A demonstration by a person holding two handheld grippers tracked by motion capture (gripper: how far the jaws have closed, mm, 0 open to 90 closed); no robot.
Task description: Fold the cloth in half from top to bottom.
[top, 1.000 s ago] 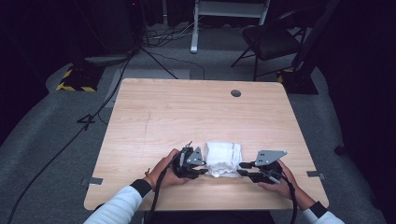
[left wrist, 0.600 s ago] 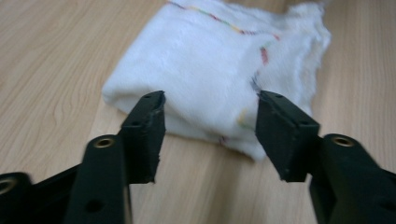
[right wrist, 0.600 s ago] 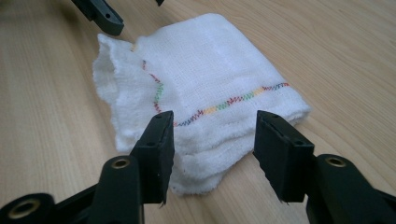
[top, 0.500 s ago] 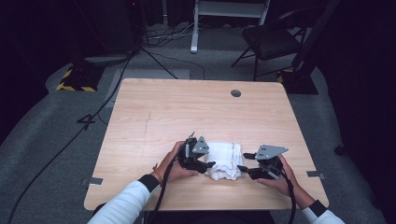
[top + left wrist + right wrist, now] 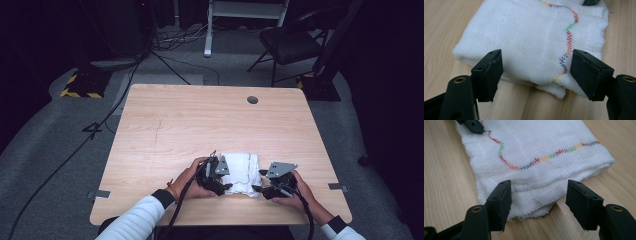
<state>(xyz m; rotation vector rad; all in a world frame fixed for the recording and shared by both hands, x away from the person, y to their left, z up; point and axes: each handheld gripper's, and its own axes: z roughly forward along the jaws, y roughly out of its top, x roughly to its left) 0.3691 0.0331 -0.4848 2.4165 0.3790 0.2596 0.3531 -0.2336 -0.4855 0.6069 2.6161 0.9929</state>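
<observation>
A folded white cloth [image 5: 241, 171] with a wavy line of multicoloured stitching [image 5: 568, 45] lies flat on the wooden table [image 5: 210, 120], close to the near edge and a little right of the middle. It sits in several layers, with a frayed edge showing in the right gripper view. The left gripper [image 5: 220, 181] is at the cloth's left side, held in the person's left hand [image 5: 192, 181]; its 2 jaws have just been opening and now stand wide apart, over the cloth's near corner without pinching it. The right gripper [image 5: 259, 184] is at the cloth's right side in the right hand [image 5: 296, 191]; its jaws have also just been opening and stand apart, on either side of the folded end, and grip nothing. Both forearms come in from the near edge, in white sleeves [image 5: 135, 224]. Beyond the far edge of the table a black chair [image 5: 290, 42] stands on the grey floor [image 5: 60, 145], with cables [image 5: 165, 62] trailing across it.
</observation>
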